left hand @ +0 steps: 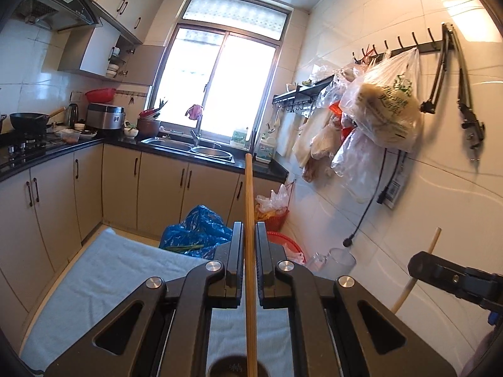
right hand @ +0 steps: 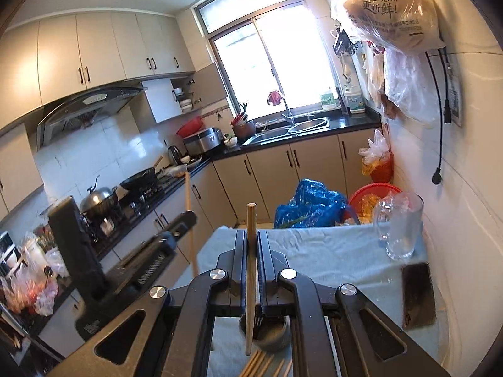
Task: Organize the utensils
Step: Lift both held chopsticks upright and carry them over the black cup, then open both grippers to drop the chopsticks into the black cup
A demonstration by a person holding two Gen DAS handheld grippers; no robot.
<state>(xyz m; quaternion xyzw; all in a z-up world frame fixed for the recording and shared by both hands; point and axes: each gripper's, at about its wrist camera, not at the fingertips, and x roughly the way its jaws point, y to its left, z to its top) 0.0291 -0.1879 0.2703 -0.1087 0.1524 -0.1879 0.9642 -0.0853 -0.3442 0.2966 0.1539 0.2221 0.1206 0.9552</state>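
1. Nearest my left camera is the left gripper (left hand: pixel 250 235); its jaws are clamped together on a wooden chopstick (left hand: pixel 250 220), which runs straight up between them and stands well above their tips; below the jaws I see the rim of a dark cup (left hand: pixel 234 367).
2. Nearest my right camera is the right gripper (right hand: pixel 251 245); its jaws are pinched on a second chopstick (right hand: pixel 250 267), nearly upright, its top above the tips and its lower end hanging free over the loose chopsticks (right hand: pixel 264 364) lying on the cloth.
3. The dark cup sits just behind those loose chopsticks, under the right gripper, on the blue-grey cloth (right hand: pixel 330 251); I cannot tell whether either held chopstick touches it.
4. A clear glass mug (right hand: pixel 400 226) stands at the far right of the cloth, close to the tiled wall; a dark phone (right hand: pixel 418 295) lies flat just nearer than it.
5. From the right camera the left gripper shows at the left, blurred, with its chopstick slanting upward; from the left camera the right gripper appears at the right edge with a pale stick.
6. Beyond the cloth lie a blue bag (right hand: pixel 311 204) and a red basket (right hand: pixel 367 194) on the floor.
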